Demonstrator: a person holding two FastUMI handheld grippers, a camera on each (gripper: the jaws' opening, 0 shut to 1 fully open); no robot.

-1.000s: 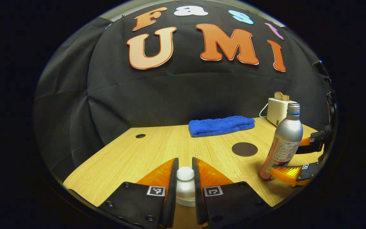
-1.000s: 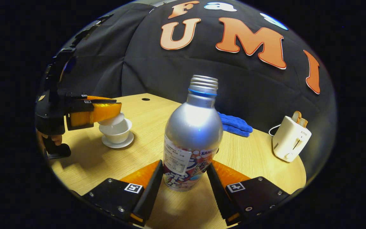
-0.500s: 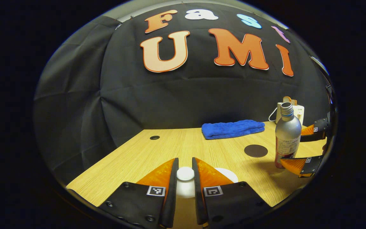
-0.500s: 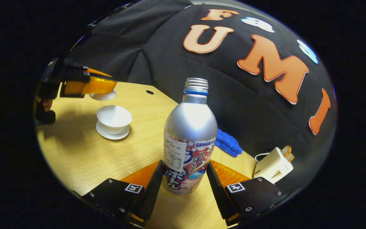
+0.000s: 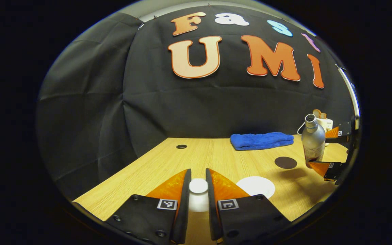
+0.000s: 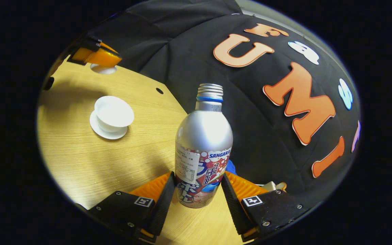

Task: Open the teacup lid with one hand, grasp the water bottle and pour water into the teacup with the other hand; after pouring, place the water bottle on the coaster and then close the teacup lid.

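In the left gripper view, we see our left gripper [image 5: 198, 190] pinching the white knob of the teacup lid [image 5: 198, 186] between both fingers, and compared with a second ago the table [image 5: 216, 156] has dropped lower and the open teacup [image 5: 255, 185] has slid out from under us to the right, so we judge the lid is now lifted clear and carried aside. The dark round coaster [image 5: 285, 162] lies bare farther right, near the blue towel [image 5: 262, 140], and beyond it the silver water bottle [image 5: 313, 141] has drifted farther off and now hangs above the table, held by the right gripper [image 5: 332, 149]. In the right gripper view, our right gripper [image 6: 197, 190] has its fingers pressed on both sides of the bottle's printed lower body; the bottle is uncapped, its threaded neck bare with a blue ring below. The whole scene has rolled since a second ago, which we read as the bottle being raised and starting to tip. The teacup [image 6: 113, 112] sits open on its saucer [image 6: 109, 131] at the upper left, well apart from the bottle, with the lid [image 6: 103, 69] held off above and beyond it. Opening looks done; pouring comes next.
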